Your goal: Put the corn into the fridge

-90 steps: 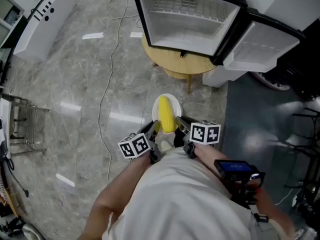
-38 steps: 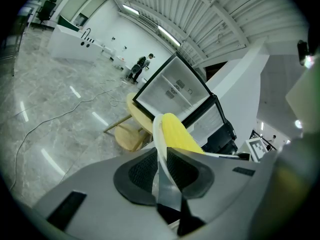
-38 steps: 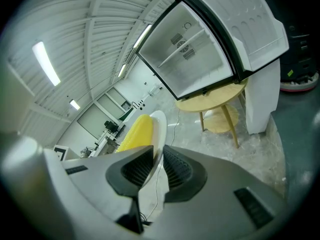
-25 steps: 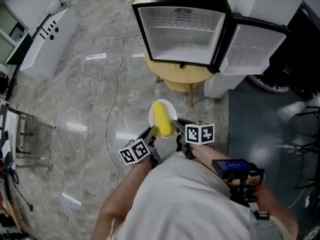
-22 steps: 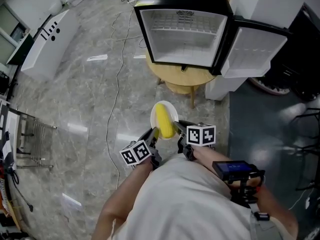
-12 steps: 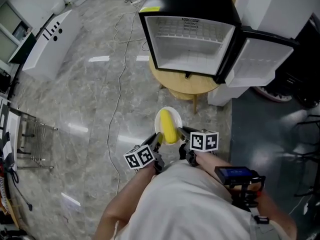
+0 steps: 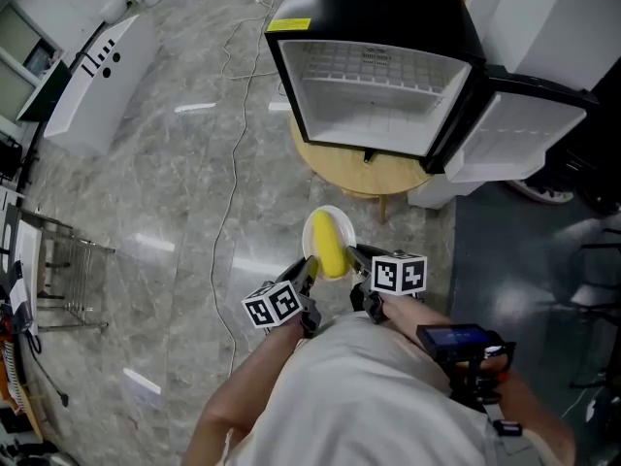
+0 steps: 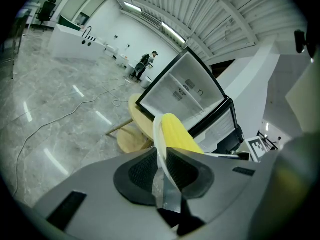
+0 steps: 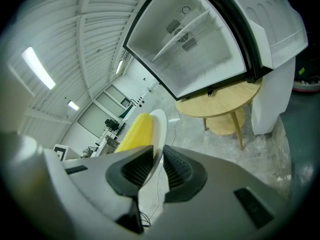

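Holding a white plate [image 7: 343,224] between two tools: left gripper [image 7: 309,268] clenched on the rim at the plate's 7 o'clock, right gripper [image 7: 352,254] clenched on the rim at 5 o'clock, thin white edge nipped between ribbed dark pads in each gripper view. On the plate, a yellow corn [image 7: 330,244], lying lengthwise from roughly 12 to 6 o'clock, clear of both sets of jaws. Straight ahead at 12 o'clock, well apart from the plate, a black mini fridge [image 7: 388,8] with a white interior and a wire shelf near the top, door [image 7: 519,139] swung wide toward 3 o'clock, yellow sticker [image 7: 289,24] on the lid's near corner. Under it, a round wooden table [image 7: 361,171] with a lower shelf. Below everything, a glossy grey marble-patterned floor [image 7: 146,192] streaked with reflections of strip lights; at 3 o'clock, a darker matte floor patch [image 7: 505,260]. Across the marble, a thin cable [image 7: 230,163] snaking from 12 down toward 7 o'clock. At 10 o'clock, a long white counter [image 7: 92,76]; at 9 o'clock, a metal rack [image 7: 58,280]. Overhead in the left gripper view, a ribbed white ceiling [image 8: 200,14] with long lamps, and far off beside the counter, a standing person [image 8: 145,64]. Strapped by the right forearm, a small device with a blue screen [image 7: 454,337].
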A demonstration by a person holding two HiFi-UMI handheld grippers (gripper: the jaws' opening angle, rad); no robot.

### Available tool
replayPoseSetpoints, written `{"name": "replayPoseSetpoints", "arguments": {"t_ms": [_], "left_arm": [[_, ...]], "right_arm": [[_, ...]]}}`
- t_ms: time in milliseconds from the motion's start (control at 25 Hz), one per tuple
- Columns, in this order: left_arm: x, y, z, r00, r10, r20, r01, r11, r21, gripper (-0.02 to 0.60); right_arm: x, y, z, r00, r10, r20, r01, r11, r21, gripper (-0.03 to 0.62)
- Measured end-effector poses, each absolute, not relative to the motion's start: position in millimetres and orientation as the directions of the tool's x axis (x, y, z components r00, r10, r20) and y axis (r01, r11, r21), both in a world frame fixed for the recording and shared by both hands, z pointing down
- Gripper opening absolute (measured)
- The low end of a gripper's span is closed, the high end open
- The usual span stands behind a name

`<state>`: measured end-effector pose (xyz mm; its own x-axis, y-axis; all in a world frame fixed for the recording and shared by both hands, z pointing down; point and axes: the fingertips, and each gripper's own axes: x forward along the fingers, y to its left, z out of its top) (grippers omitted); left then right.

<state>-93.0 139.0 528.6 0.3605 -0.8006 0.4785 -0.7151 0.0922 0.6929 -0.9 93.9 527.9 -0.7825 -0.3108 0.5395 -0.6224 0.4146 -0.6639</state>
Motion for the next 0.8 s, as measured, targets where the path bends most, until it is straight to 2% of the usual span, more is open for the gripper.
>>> {"name": "replayPoseSetpoints", "arguments": {"t_ms": [800], "left_arm": [[-84, 40, 538, 0.369, -0.786, 0.496, -0.720, 0.095, 0.687, 0.057]], "right_arm": [[10, -2, 537, -0.785, -0.306, 0.538, -0.619, 0.404, -0.674, 0.064]]}}
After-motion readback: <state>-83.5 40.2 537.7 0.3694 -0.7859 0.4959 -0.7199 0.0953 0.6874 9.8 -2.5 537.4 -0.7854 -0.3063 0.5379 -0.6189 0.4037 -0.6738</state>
